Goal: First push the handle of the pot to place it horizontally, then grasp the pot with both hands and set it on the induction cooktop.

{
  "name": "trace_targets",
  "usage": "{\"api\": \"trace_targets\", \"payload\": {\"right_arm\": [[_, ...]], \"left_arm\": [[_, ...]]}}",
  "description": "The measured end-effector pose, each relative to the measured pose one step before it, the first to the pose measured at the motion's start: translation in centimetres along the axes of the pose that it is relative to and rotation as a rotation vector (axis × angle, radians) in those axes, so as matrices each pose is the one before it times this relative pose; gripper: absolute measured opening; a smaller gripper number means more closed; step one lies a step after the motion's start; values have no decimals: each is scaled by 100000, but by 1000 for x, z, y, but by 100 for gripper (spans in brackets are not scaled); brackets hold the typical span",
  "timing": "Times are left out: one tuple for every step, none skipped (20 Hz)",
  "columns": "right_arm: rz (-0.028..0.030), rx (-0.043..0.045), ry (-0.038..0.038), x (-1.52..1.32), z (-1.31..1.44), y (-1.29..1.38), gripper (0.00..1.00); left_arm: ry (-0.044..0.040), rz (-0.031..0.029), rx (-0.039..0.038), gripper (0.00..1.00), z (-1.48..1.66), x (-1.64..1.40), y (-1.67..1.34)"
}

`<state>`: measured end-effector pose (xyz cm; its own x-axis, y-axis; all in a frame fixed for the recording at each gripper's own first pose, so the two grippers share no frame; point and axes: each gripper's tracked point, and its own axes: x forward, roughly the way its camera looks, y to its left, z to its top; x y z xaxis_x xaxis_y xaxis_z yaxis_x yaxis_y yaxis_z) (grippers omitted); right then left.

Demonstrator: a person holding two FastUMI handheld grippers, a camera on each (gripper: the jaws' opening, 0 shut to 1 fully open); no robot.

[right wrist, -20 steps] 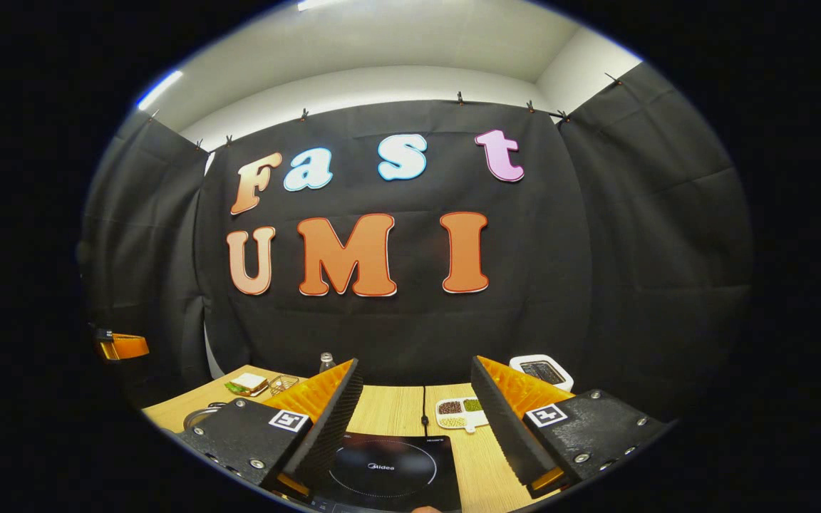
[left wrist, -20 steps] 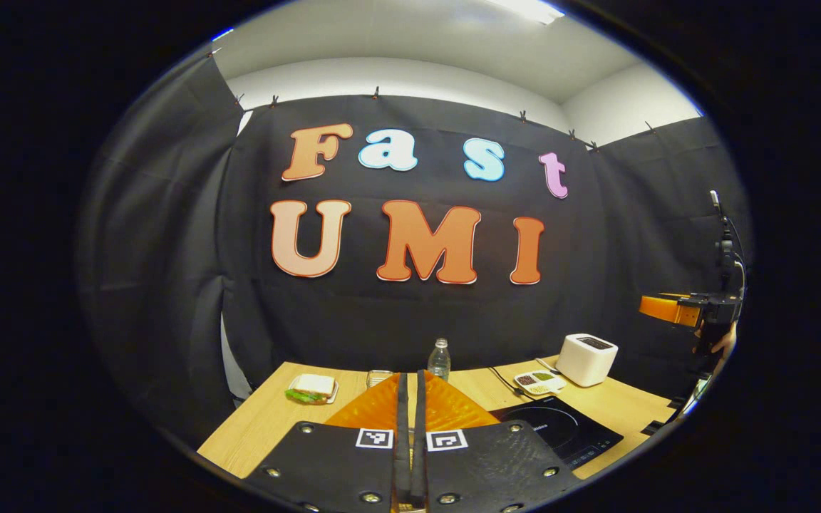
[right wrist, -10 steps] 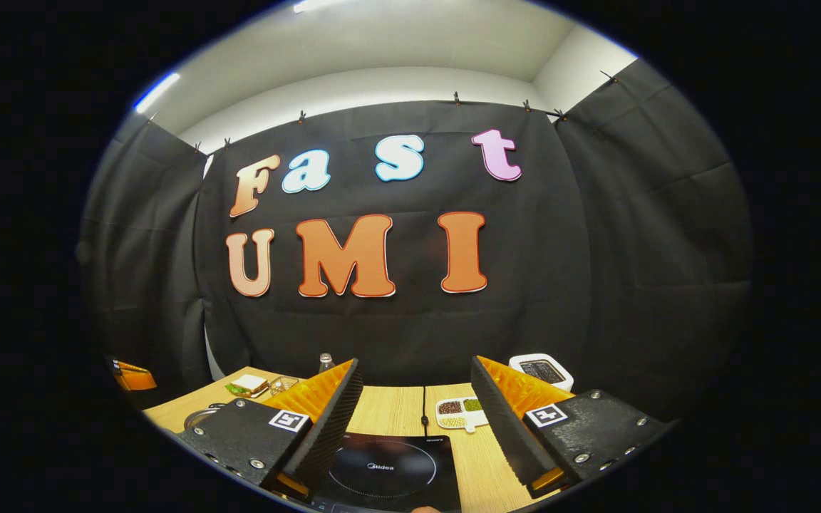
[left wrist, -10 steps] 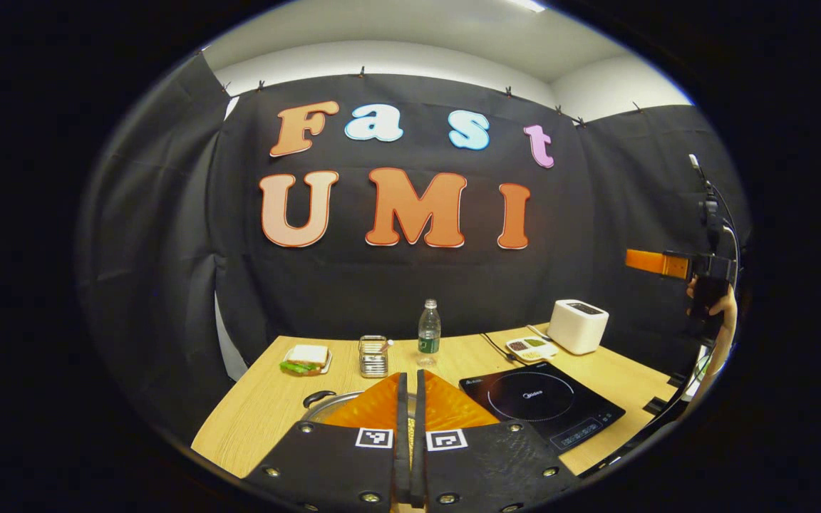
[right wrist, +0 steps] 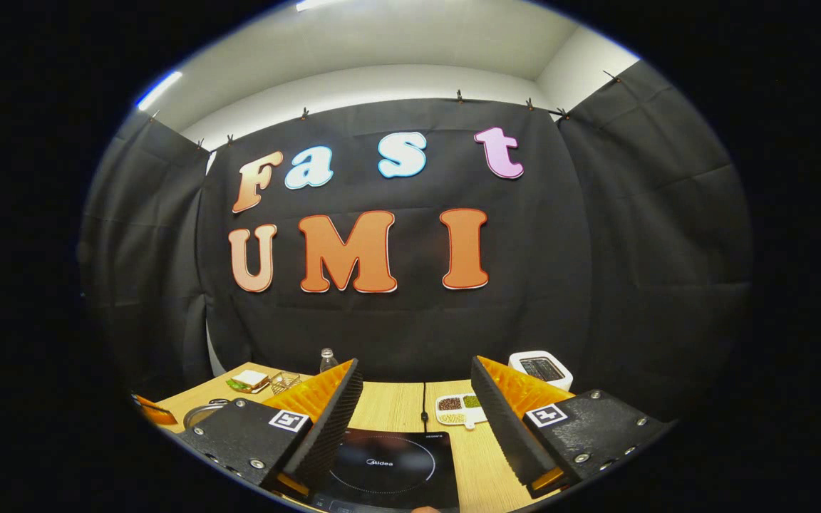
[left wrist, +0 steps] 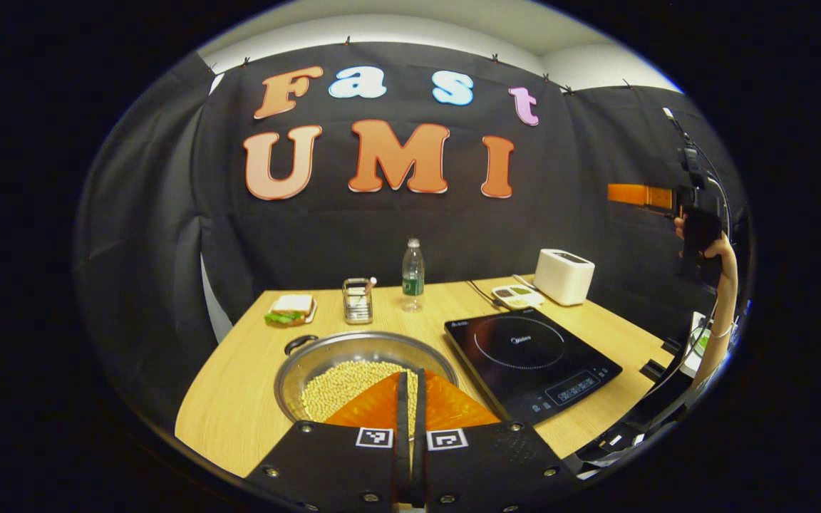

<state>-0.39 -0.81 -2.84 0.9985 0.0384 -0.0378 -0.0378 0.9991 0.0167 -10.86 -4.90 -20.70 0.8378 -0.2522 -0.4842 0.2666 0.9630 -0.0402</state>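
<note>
Steel pot (left wrist: pixel 364 363) of beans sits below the left gripper's (left wrist: pixel 410 399) clenched fingers; right gripper's (right wrist: pixel 416 399) released.

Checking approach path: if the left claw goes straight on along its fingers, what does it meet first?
Probably the pot of beans: the shut left claw points down over its bowl. Depth is unclear, but nothing lies between.

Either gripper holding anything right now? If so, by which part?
Nothing held. Left gripper is shut on nothing, above the pot; right gripper is open over the cooktop.
</note>
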Motion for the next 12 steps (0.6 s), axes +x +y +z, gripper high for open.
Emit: {"api": "trace_targets", "payload": {"right_arm": [[-3, -315, -172, -174, 92, 17, 95], [-135, -299, -166, -42, 16, -46, 95], [-37, -166, -151, -43, 19, -4, 95], [109, -92, -74, -29, 10, 135, 95], [195, -52, -10, -64, -25, 78, 95], [207, -137, -1, -71, -1, 82, 95], [126, -91, 19, -28, -32, 20, 95], [117, 0, 155, 20, -117, 75, 95], [202, 44, 161, -24, -128, 70, 95], [104, 138, 310, 49, -164, -6, 95], [258, 96, 283, 10, -144, 64, 95], [247, 30, 402, 71, -121, 46, 95]], "left_arm": [[2642, 88, -482, 2, -1235, 29, -84], [2734, -310, -1150, 2, -1283, 32, -14], [2597, -793, -1806, 2, -1310, 113, 37], [2295, -1244, -2339, 2, -1083, 168, -194], [2345, -1233, -2305, 2, -972, 294, -174], [1946, -331, -1369, 3, -909, 199, 28], [1366, 710, -516, 2, -829, 121, 99], [1394, 872, -190, 2, -722, 92, 170], [1268, 79, -295, 2, -755, 300, -20], [1283, -855, -636, 2, -676, 225, -260], [2019, -947, -1032, 3, -898, 258, -322], [1954, -1210, -833, 2, -716, 322, -391]]}}
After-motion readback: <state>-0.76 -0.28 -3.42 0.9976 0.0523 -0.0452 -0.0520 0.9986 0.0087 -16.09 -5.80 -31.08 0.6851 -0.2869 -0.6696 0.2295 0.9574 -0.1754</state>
